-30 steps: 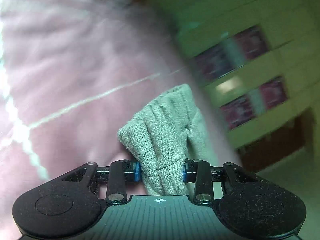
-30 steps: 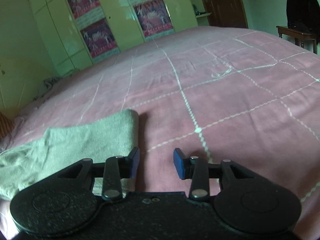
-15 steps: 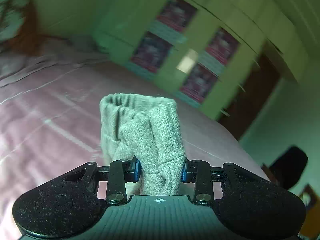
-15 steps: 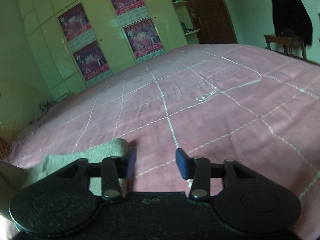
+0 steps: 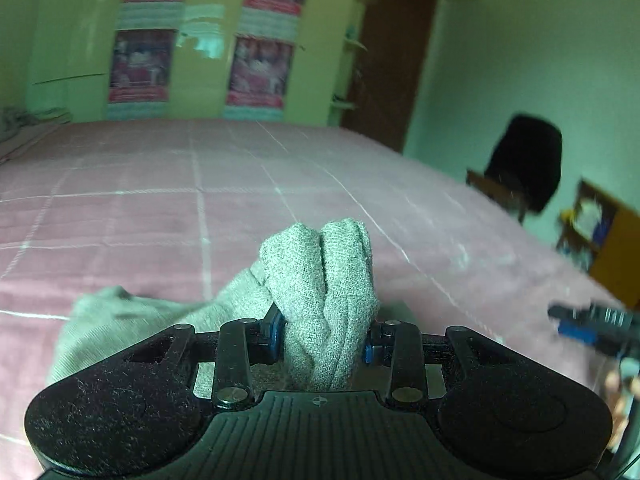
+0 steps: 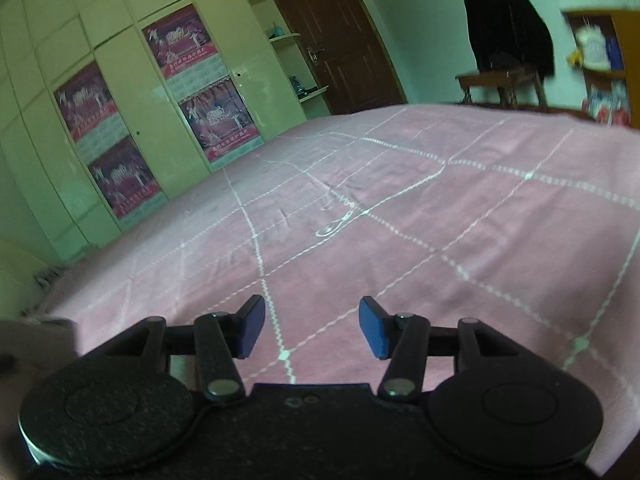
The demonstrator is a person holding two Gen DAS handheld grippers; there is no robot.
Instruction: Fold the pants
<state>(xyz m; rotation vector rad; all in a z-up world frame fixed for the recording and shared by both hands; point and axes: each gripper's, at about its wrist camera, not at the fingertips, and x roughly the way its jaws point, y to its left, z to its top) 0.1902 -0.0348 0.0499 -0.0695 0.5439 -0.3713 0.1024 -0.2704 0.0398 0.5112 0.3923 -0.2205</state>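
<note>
Grey knit pants (image 5: 320,280) are bunched between the blue pads of my left gripper (image 5: 322,336), which is shut on them. The rest of the cloth trails down to the left onto the pink bedspread (image 5: 160,216). In the left wrist view the right gripper's blue-tipped finger shows blurred at the right edge. My right gripper (image 6: 312,326) hangs low over the bedspread (image 6: 440,240); its jaws are opening and nothing is between them. A blurred grey bit of the pants (image 6: 36,340) shows at the left edge of the right wrist view.
The pink quilted bed fills both views. Behind it stand pale green wardrobe doors with posters (image 6: 204,92), a dark brown door (image 6: 332,32), a black garment over a wooden stool (image 6: 508,48) and an orange shelf (image 6: 600,64) at the right.
The left gripper has risen and rolled level with the pants in it, now facing across the bed. The right gripper's jaws have widened and the pants have slid out of its view leftward.
</note>
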